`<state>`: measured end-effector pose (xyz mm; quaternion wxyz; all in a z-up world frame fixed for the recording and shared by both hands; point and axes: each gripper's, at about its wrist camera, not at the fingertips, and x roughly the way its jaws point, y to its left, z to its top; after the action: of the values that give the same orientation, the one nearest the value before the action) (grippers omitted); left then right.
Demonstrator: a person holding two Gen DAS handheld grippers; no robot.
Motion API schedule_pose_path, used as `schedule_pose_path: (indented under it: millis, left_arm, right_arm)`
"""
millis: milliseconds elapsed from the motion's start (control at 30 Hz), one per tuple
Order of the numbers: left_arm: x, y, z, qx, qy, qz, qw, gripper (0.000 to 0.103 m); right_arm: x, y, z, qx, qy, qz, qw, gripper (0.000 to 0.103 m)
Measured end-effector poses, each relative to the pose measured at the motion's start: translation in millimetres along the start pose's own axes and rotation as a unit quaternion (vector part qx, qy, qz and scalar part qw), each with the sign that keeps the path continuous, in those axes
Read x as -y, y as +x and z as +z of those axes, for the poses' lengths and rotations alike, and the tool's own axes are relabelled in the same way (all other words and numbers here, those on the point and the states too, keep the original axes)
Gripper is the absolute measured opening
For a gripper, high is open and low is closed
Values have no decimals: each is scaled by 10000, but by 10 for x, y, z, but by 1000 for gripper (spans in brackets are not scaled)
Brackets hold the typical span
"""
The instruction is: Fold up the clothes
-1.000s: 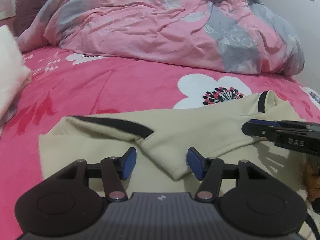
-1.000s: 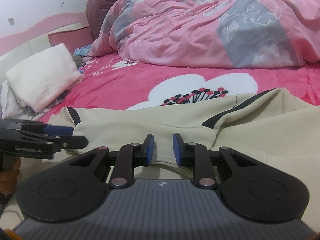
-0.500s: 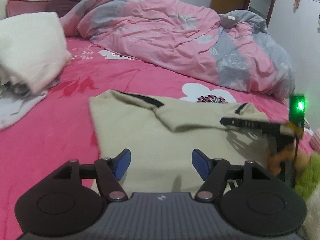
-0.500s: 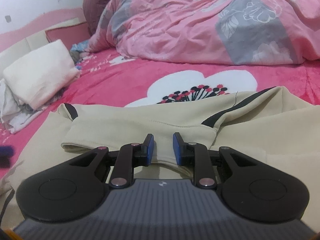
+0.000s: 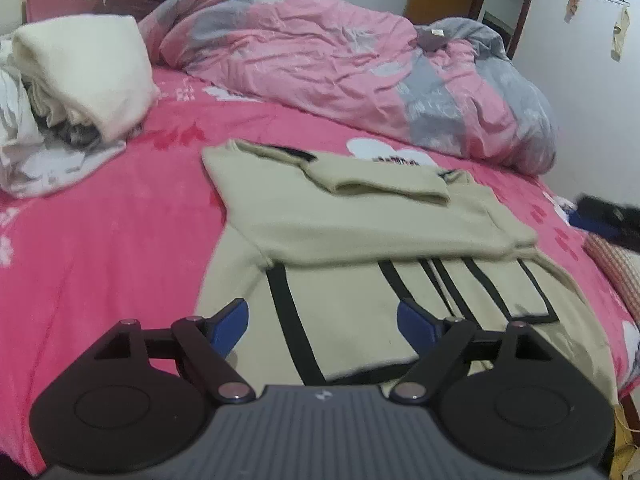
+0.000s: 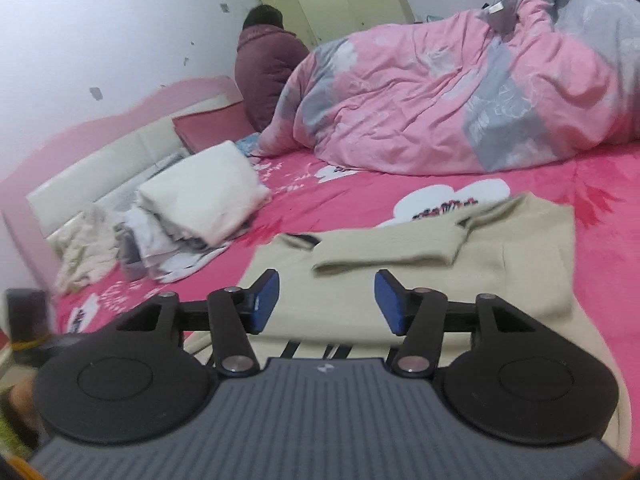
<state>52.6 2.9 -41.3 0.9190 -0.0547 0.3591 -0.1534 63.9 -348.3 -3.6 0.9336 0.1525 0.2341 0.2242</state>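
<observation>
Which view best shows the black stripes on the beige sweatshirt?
Left wrist view: the beige sweatshirt lies almost whole, its black stripes plainly visible below the folded sleeve. The right wrist view shows only stripe ends behind the open right hand-held gripper.

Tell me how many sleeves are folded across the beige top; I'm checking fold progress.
1 clearly: a sleeve lies crosswise over the upper back of the beige top, near the collar end. A second sleeve may be tucked beneath the folded layers; the views don't show it.
</observation>
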Motion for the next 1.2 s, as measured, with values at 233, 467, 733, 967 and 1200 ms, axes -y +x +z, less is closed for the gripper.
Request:
schedule_pose_path:
  millis: [233, 467, 733, 967, 1200]
  left_arm:
    - [130, 26, -324, -305, 231, 201, 9991, 85]
    - [248, 12, -562, -286, 627, 538, 9962, 91]
    - [150, -277, -802, -59, 678, 580, 9960, 92]
    - [-52, -594, -1023, 110, 567, 550, 9968, 92]
    - [-281, -720, -1200, 39, 217, 404, 9989, 82]
  right_arm:
    - [-247, -298, -833, -200, 337, -896, 9952, 56]
    - [-621, -40, -1392, -661, -627, -1798, 9795, 58]
    - [-613, 69, -1396, -746, -903, -2037, 9720, 79]
    - [-591, 54, -1428, -683, -799, -2016, 9738, 79]
    - [-596, 53, -1422, -688, -775, -2017, 9740, 80]
